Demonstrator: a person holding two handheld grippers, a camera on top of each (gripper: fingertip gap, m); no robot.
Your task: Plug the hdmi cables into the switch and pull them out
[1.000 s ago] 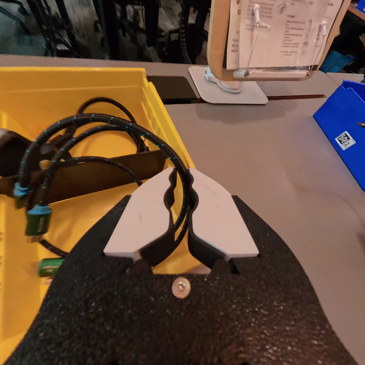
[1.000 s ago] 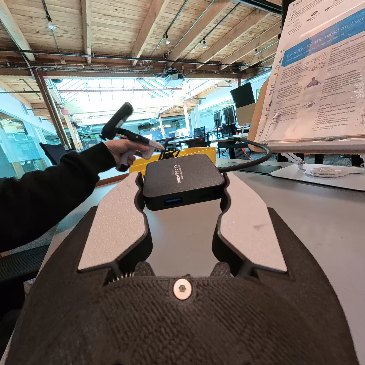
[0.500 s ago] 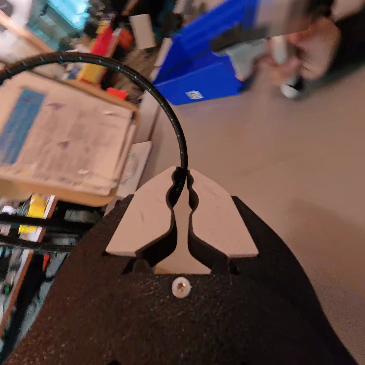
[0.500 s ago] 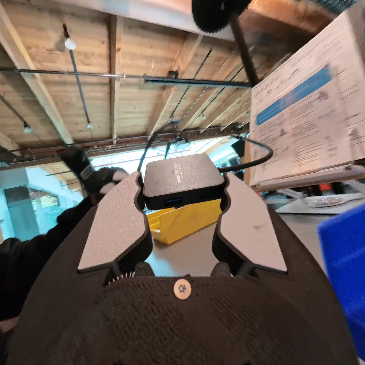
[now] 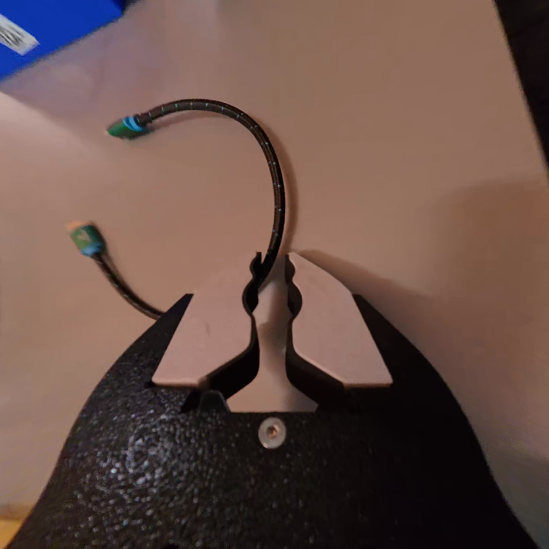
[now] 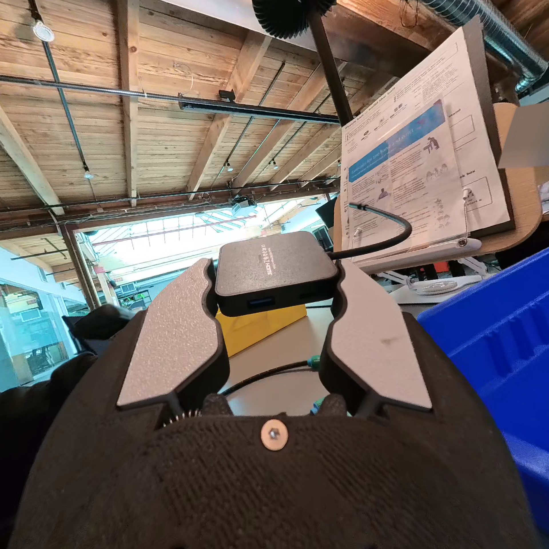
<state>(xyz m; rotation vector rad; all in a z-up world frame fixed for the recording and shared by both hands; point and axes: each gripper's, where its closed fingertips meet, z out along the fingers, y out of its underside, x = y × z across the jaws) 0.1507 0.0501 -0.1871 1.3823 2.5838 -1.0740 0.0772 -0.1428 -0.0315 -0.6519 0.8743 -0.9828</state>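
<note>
In the left wrist view, a black braided HDMI cable (image 5: pixel 277 190) lies curved on the tan table (image 5: pixel 401 133), with one green plug (image 5: pixel 124 129) at the far left and another (image 5: pixel 84 237) nearer. My left gripper (image 5: pixel 272 258) is low over the table with its jaws parted a little. The cable runs up past the left fingertip (image 5: pixel 237 276), and the right finger stands clear of it. My right gripper (image 6: pixel 274 263) is shut on the black switch (image 6: pixel 273 261) and holds it in the air. The switch's own short lead (image 6: pixel 395 234) curls up to the right. The HDMI cable (image 6: pixel 267 375) and its green plug (image 6: pixel 313 362) show below.
A blue bin (image 5: pixel 44 20) sits at the far left in the left wrist view and close on the right in the right wrist view (image 6: pixel 490 341). A yellow bin (image 6: pixel 261 326) stands behind the switch. A document stand (image 6: pixel 421 178) is at the back right. A dark sleeve (image 6: pixel 44 416) is at the left.
My left gripper carried the cable out of the yellow bin to the table near the blue bin, and its jaws have parted. My right gripper lifted the switch and tilted upward.
</note>
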